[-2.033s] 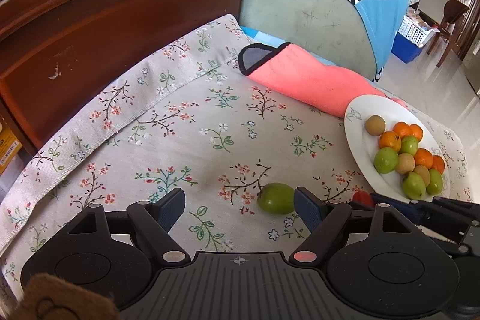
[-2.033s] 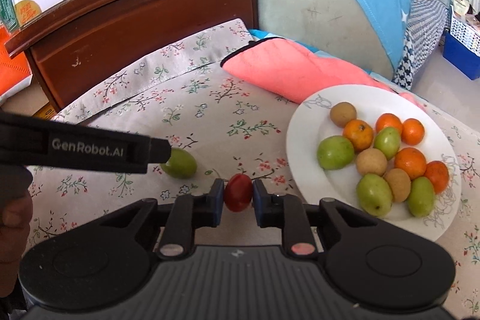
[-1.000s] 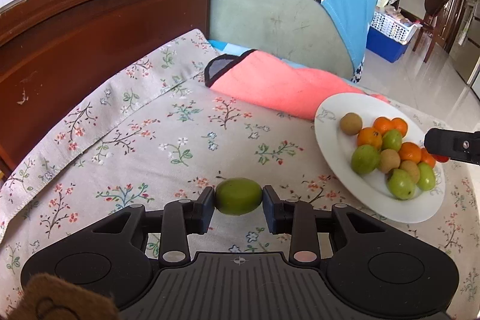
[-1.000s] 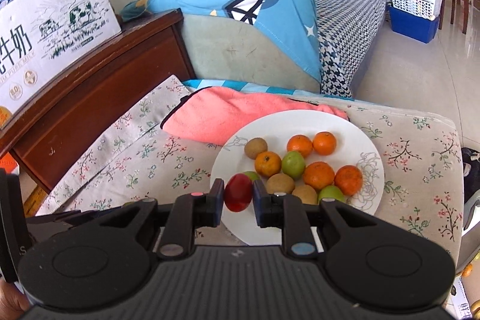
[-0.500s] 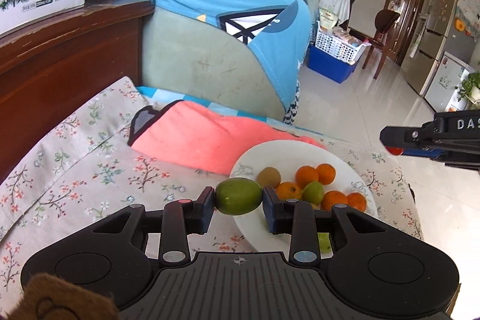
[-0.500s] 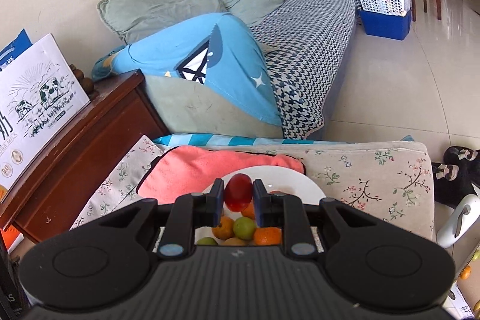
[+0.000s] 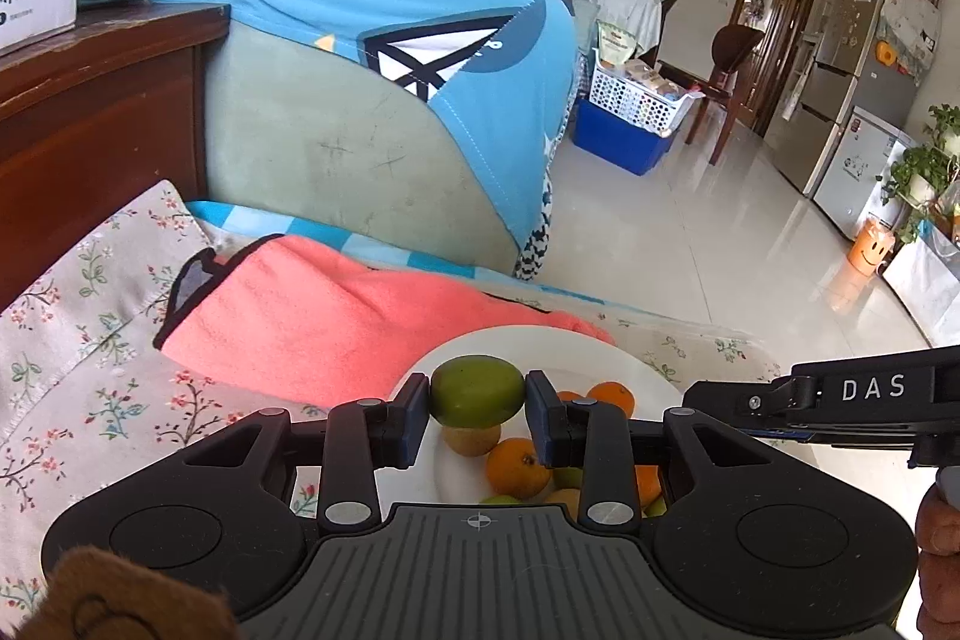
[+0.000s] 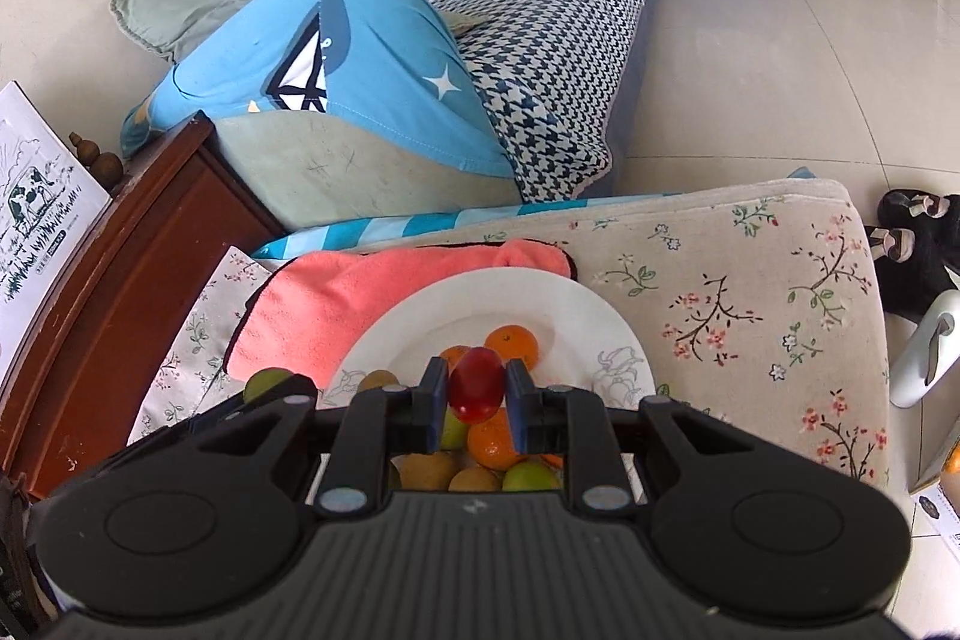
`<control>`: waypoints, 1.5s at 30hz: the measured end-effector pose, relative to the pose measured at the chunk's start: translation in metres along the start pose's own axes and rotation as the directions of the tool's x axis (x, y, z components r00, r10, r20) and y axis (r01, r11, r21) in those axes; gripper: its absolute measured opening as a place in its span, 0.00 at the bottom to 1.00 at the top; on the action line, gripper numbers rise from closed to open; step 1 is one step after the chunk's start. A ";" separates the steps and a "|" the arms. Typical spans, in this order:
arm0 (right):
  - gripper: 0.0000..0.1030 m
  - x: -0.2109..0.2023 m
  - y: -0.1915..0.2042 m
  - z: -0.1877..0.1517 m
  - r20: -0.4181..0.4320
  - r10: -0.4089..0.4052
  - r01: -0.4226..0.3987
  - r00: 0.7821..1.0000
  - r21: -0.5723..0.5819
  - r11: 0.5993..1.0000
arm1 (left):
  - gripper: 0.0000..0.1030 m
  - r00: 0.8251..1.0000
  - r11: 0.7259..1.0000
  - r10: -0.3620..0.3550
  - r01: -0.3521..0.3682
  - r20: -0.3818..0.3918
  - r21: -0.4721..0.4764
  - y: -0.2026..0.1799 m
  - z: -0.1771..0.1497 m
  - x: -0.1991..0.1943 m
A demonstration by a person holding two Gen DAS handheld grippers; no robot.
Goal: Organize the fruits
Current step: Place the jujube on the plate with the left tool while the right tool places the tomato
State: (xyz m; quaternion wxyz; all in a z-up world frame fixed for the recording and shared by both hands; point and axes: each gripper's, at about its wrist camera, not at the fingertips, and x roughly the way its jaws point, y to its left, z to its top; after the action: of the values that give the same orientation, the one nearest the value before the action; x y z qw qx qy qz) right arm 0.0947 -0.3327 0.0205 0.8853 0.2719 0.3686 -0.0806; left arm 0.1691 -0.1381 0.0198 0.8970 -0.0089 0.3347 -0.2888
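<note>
Left gripper: the left gripper [image 7: 478, 403] is closed on a green fruit [image 7: 477, 390]; both pads press on its sides, and the fruit sits above the near part of the plate.
Right gripper: the right gripper [image 8: 477, 396] is closed on a small red fruit [image 8: 476, 382], which is held between the two pads, above the fruits in the middle of the plate.
Plate: a white plate [image 8: 414, 319] lies on the floral cloth [image 8: 738, 280]; its far edge touches or overlaps the pink towel [image 7: 336, 310].
Fruits on the plate: orange fruits [image 8: 512, 342], green ones and brown ones lie together in one group; the grippers hide a part of them, so their number cannot be told.
View from the left: the side of the right gripper, with the letters "DAS", is seen at the right edge [image 7: 864, 397], and some fingers of the person [image 7: 939, 538] are below it.
View from the right: the green fruit [image 8: 267, 382] and a part of the left gripper appear at the left of the plate.
Surroundings: a blue cushion [image 8: 360, 64] leans on a sofa with a checked cover [image 8: 564, 16]; a dark wooden board [image 7: 90, 112] stands at the left.
</note>
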 end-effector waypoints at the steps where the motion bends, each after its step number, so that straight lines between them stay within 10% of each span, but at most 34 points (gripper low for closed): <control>1: 0.20 0.002 -0.001 0.000 -0.004 -0.006 0.006 1.000 0.005 1.000 | 0.31 1.000 1.000 -0.003 0.003 -0.002 0.003 -0.002 0.000 0.003; 13: 0.23 0.012 -0.007 0.000 -0.011 -0.025 0.025 1.000 0.039 0.999 | 0.33 1.000 1.000 -0.021 0.021 -0.003 0.008 -0.011 0.001 0.018; 23: 0.24 0.006 -0.002 0.001 0.005 -0.020 0.020 1.000 0.020 1.000 | 0.80 0.999 0.999 0.042 -0.042 0.011 -0.011 -0.013 0.011 -0.004; 29: 0.27 0.002 0.003 0.000 0.008 -0.006 0.006 1.000 0.010 1.000 | 0.90 0.993 0.993 0.110 -0.109 -0.030 0.048 -0.016 0.013 -0.019; 45: 0.56 -0.008 0.014 -0.010 0.005 -0.083 0.083 0.997 -0.031 0.996 | 0.95 0.970 0.984 0.173 -0.162 -0.174 0.075 -0.014 -0.001 -0.037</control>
State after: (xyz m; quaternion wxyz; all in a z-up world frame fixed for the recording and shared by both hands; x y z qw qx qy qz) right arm 0.0879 -0.3156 0.0259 0.8858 0.2424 0.3794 -0.1122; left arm 0.1389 -0.1304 0.0436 0.8841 0.0726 0.4049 -0.2217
